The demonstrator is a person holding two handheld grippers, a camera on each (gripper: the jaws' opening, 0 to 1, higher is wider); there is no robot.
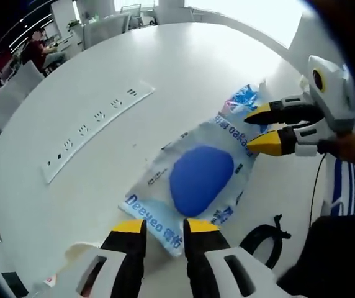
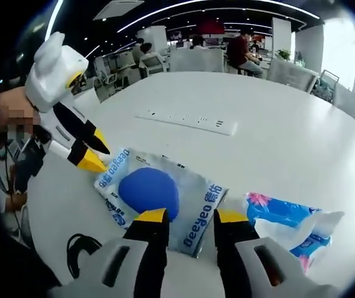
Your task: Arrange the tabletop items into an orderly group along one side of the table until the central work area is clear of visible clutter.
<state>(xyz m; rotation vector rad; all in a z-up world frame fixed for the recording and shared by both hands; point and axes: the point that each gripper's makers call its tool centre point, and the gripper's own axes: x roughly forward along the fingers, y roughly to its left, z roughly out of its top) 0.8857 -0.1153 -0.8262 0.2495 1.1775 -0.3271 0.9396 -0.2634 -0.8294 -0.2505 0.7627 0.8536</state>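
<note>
A flat Deeyeo tissue pack, clear with a blue oval, lies on the round white table. My left gripper is open at the pack's near corner, which reaches in between its jaws. In the right gripper view the left gripper comes in from the left at the pack's far corner. My right gripper stands open over the pack's opposite edge; in the left gripper view the right gripper shows at the right. A blue-and-white flowered pack lies beside it.
A long white power strip lies farther out on the table. A black cable loop sits near the table edge by the person. Chairs and seated people are beyond the far rim.
</note>
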